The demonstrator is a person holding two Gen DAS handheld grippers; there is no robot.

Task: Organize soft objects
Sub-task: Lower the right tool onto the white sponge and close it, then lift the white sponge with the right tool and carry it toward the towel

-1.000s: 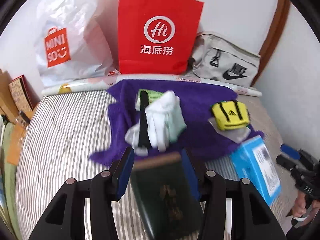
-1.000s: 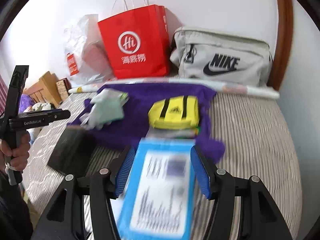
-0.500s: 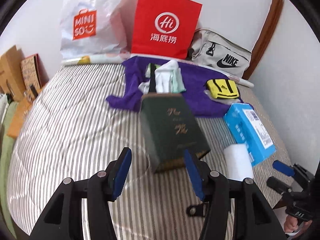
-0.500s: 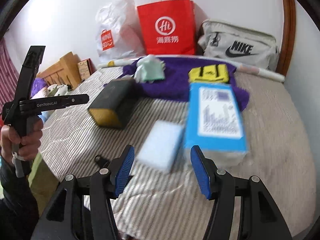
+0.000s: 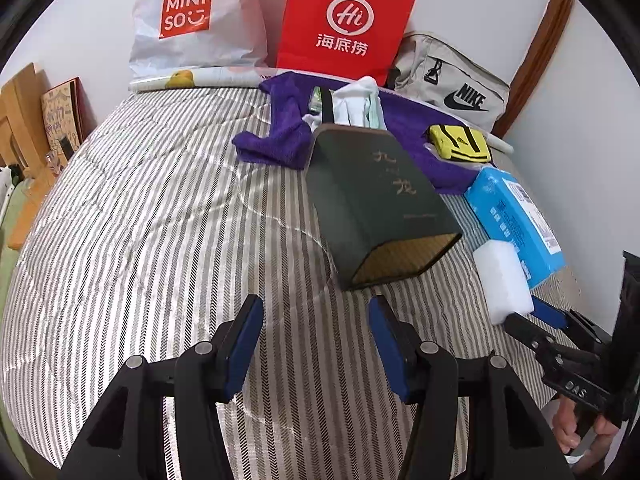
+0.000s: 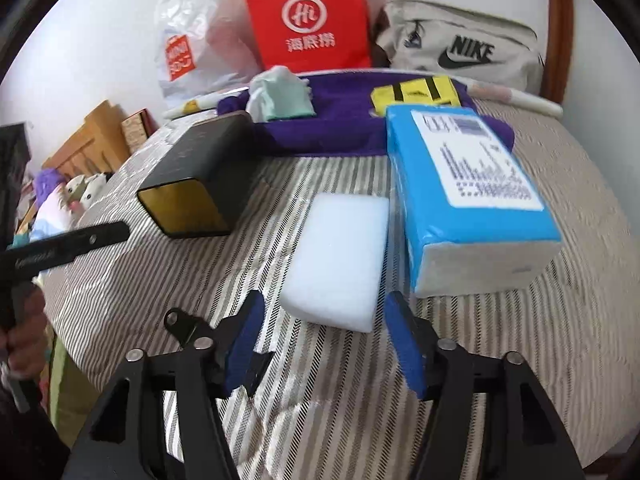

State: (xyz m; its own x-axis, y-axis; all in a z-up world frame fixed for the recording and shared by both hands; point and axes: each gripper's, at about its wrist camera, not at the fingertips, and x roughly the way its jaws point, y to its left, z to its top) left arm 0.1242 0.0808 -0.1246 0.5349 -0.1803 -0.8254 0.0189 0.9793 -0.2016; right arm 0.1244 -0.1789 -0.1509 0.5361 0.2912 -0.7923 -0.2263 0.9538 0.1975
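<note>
On the striped bed, my left gripper (image 5: 316, 320) is open and empty, a short way in front of a dark green box (image 5: 380, 200) lying flat. My right gripper (image 6: 324, 316) is open, its jaws still opening. The near end of a white sponge (image 6: 340, 264) lies between its fingertips, untouched. A blue tissue pack (image 6: 468, 184) rests to the right of the sponge. Farther back a purple towel (image 6: 340, 128) carries a pale green and white cloth (image 6: 280, 96) and a yellow pouch (image 6: 416, 90). The right gripper (image 5: 536, 320) also shows by the sponge (image 5: 502, 280).
A red paper bag (image 5: 344, 20), a white plastic shopping bag (image 5: 192, 24) and a grey sports bag (image 5: 452, 80) stand against the wall behind the bed. Wooden furniture (image 5: 24, 120) lines the left side. A small black clip (image 6: 180, 322) lies by the bed's near edge.
The left gripper had the dark green box between its jaws and the right one the blue tissue pack. Both things now lie on the bed, and both grippers have pulled back toward the near edge.
</note>
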